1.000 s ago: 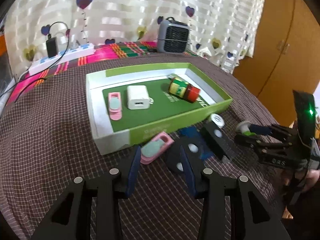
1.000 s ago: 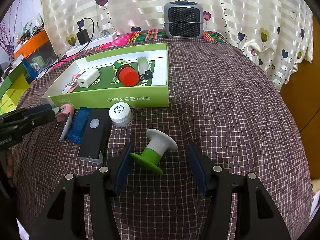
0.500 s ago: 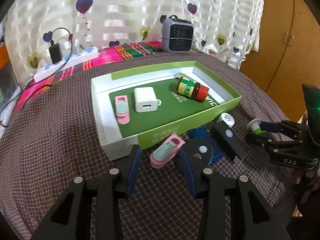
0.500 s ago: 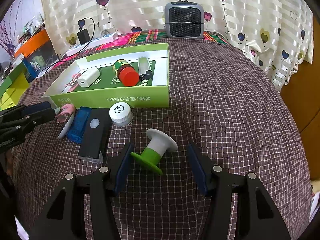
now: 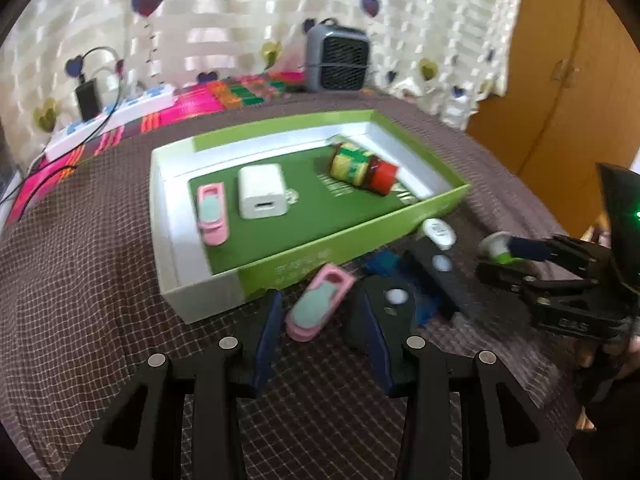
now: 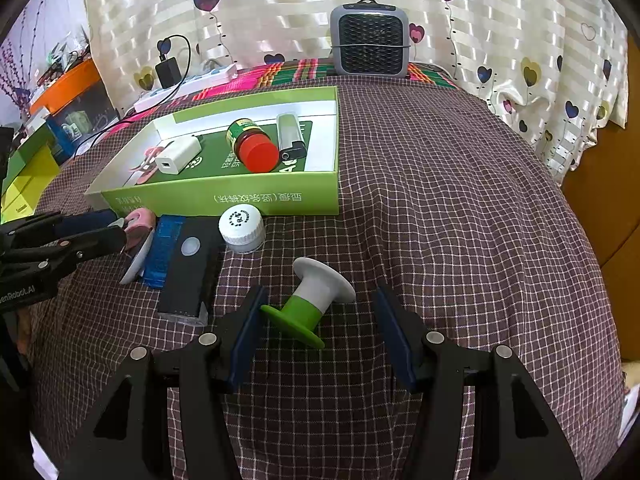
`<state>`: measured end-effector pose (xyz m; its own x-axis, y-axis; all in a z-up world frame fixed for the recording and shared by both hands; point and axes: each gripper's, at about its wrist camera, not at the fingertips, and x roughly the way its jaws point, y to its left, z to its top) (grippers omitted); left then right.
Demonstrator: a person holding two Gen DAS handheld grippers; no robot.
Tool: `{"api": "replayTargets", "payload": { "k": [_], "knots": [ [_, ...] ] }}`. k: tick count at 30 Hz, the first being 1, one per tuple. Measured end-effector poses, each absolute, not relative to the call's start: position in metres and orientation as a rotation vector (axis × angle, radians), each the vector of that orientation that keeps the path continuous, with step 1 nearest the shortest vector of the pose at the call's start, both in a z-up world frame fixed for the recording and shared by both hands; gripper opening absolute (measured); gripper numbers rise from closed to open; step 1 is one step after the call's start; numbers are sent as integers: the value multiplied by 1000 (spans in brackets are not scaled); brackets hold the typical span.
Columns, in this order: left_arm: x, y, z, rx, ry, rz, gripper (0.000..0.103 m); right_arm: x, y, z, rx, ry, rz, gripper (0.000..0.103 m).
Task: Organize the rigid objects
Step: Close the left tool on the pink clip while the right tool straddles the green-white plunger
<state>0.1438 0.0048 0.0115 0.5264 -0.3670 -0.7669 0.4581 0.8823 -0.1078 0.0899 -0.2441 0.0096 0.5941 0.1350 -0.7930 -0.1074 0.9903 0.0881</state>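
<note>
A green box holds a pink clip, a white charger, a red-capped jar and a lighter. In front of it lie a second pink clip, a blue item, a black block and a white cap. My left gripper is open with the second pink clip between its fingers. My right gripper is open around a green and white spool lying on the cloth.
A checked cloth covers the table. A grey fan heater stands at the back by the curtain. A power strip with a plugged adapter lies back left. Wooden cupboard doors stand to the right.
My left gripper has moved forward and tilted, so the pink clip now sits further in between its fingers. The right gripper and the spool have not moved.
</note>
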Motion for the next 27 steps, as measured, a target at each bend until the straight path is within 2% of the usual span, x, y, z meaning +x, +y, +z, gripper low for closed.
{"api": "replayTargets", "payload": {
  "k": [18, 19, 21, 27],
  "knots": [
    [149, -13, 8, 192, 891, -486, 39, 88, -246, 10, 32, 916, 167, 56],
    [149, -13, 8, 192, 891, -481, 38, 88, -246, 10, 32, 916, 167, 56],
    [148, -14, 6, 195, 896, -475, 27, 87, -246, 10, 33, 913, 169, 56],
    [145, -16, 2, 212, 898, -468, 20, 87, -248, 10, 48, 910, 177, 56]
  ]
}}
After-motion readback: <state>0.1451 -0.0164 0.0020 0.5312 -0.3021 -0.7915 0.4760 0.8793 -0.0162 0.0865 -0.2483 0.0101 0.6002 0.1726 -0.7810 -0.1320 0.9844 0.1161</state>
